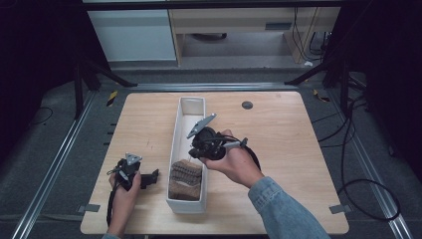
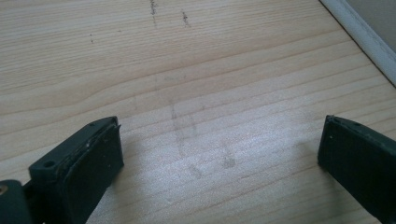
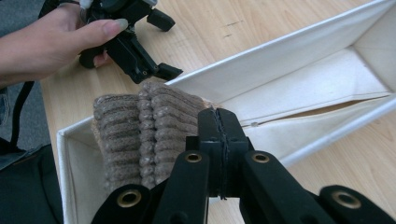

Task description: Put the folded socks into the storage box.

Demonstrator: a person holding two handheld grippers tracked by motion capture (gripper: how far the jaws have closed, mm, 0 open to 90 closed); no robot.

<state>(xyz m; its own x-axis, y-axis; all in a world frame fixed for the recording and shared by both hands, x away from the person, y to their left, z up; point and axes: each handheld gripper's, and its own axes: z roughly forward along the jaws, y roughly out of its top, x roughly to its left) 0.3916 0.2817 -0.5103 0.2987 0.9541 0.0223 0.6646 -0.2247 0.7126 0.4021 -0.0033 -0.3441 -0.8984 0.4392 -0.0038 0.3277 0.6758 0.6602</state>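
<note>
While our right gripper (image 1: 195, 150) hovers over the long white fabric bin (image 1: 190, 106), its jaws are pressed flat together with nothing between them, as the right gripper view shows plainly. Just beyond those jaws sits the brown ribbed knit piece (image 3: 140, 135), folded and standing on edge inside the bin (image 3: 280, 65) at the end closest to us. On the high view that knit piece (image 1: 186, 178) fills the bin's 6 o'clock end, while the stretch from the middle up to the 12 o'clock end lies bare.

Our left gripper (image 1: 152, 176) rests low on the worktop (image 1: 278, 139), at about 9 o'clock from the knit piece and just outside the bin's wall. In the left gripper view its jaws stand wide apart over bare wood (image 2: 196, 93), holding nothing, with a strip of the bin's white edge (image 2: 359, 37) at the top right corner.

We judge the placing as good as done: the knit piece is in the bin, upright against the near end, and neither gripper grips it. What may be left is small, perhaps a nudge to seat it squarely, then drawing the right gripper clear. We cannot tell whether anything else is meant to go in, since the worktop around the bin carries no other loose item
</note>
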